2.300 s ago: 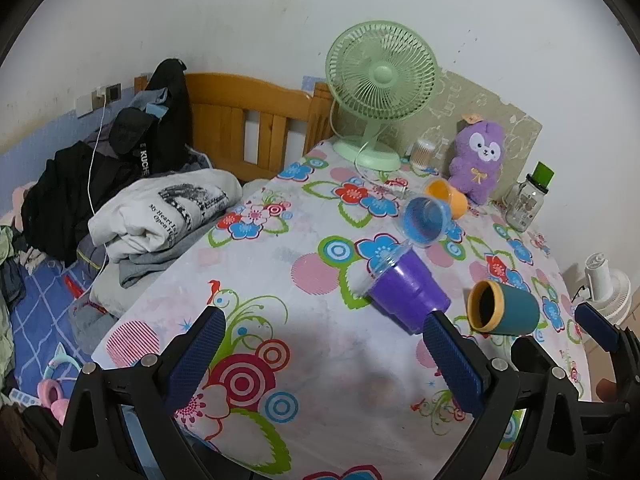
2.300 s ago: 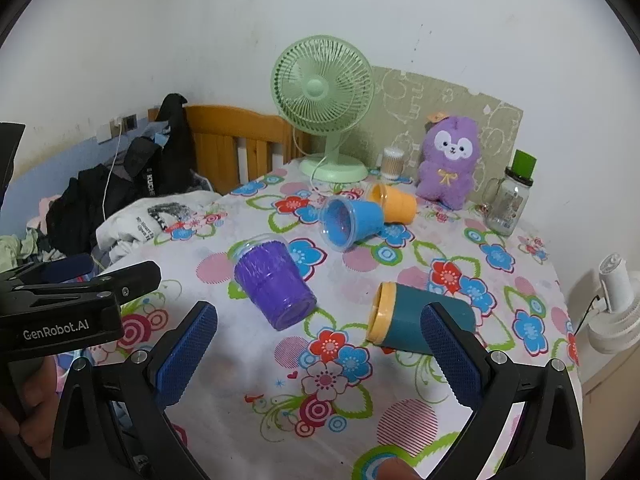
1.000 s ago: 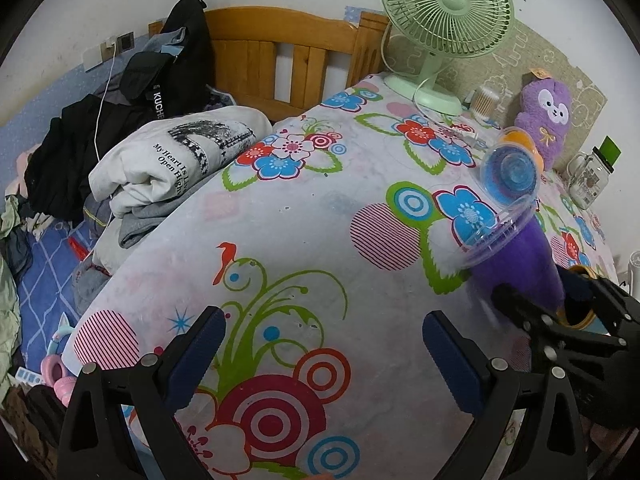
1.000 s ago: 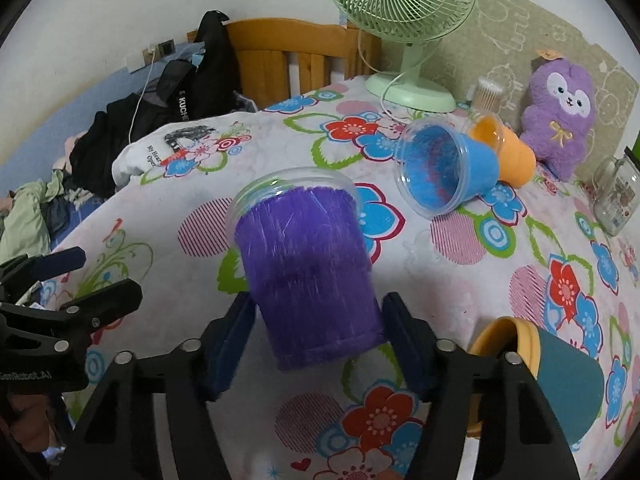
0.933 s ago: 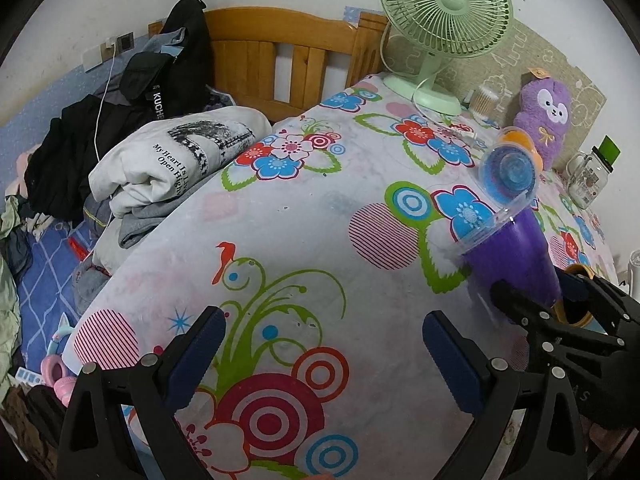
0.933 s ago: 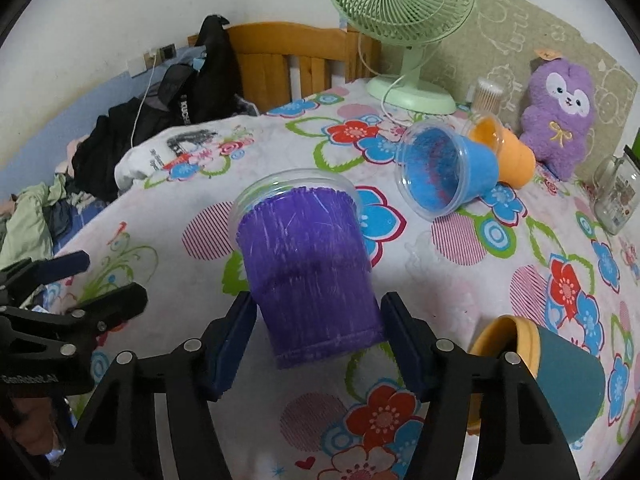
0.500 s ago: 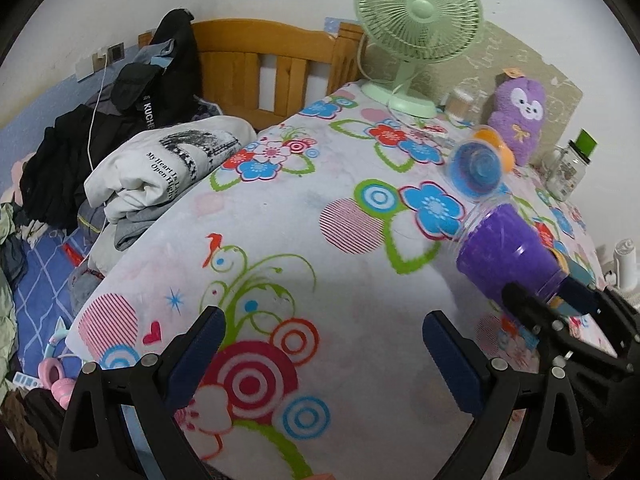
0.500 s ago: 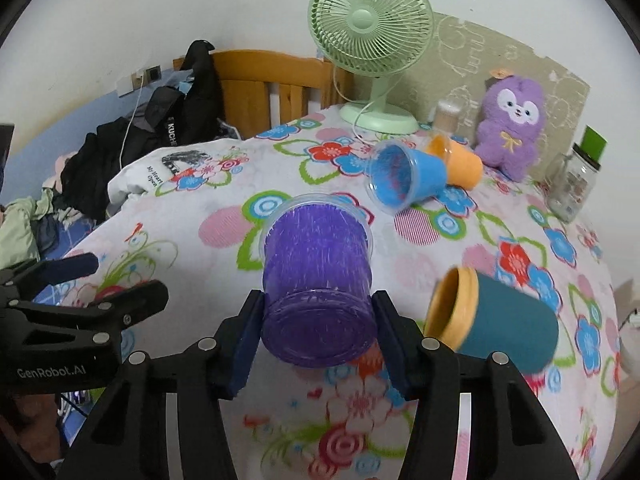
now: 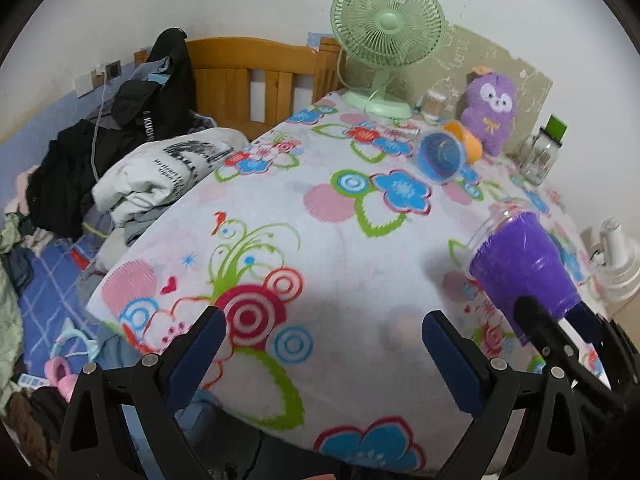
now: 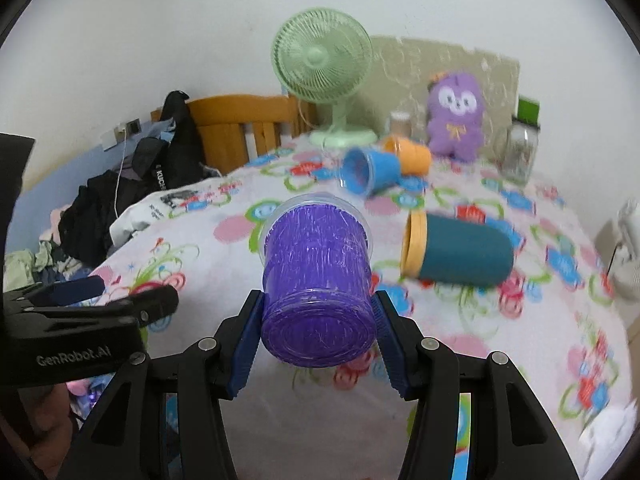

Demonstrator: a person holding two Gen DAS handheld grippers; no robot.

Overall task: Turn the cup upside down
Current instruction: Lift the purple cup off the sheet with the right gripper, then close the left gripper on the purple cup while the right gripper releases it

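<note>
My right gripper (image 10: 318,330) is shut on a purple plastic cup (image 10: 316,276) and holds it above the flowered tablecloth (image 10: 224,268). The cup is tilted, its base towards the camera and its clear rim pointing away and down. In the left wrist view the cup (image 9: 520,264) hangs at the right, held by the right gripper's black frame. My left gripper (image 9: 324,348) is open and empty over the table's near edge; it also shows at the left of the right wrist view (image 10: 100,300).
A teal cup with a yellow rim (image 10: 456,248), a blue cup (image 10: 370,176) and an orange cup (image 10: 412,156) lie on their sides. A green fan (image 10: 324,72), a purple plush (image 10: 454,116) and a glass jar (image 10: 520,152) stand at the back. Clothes (image 9: 160,176) pile left.
My right gripper closed on the purple cup, lifted it off the table and tipped its base towards the camera. The left gripper stayed open and drew back slightly.
</note>
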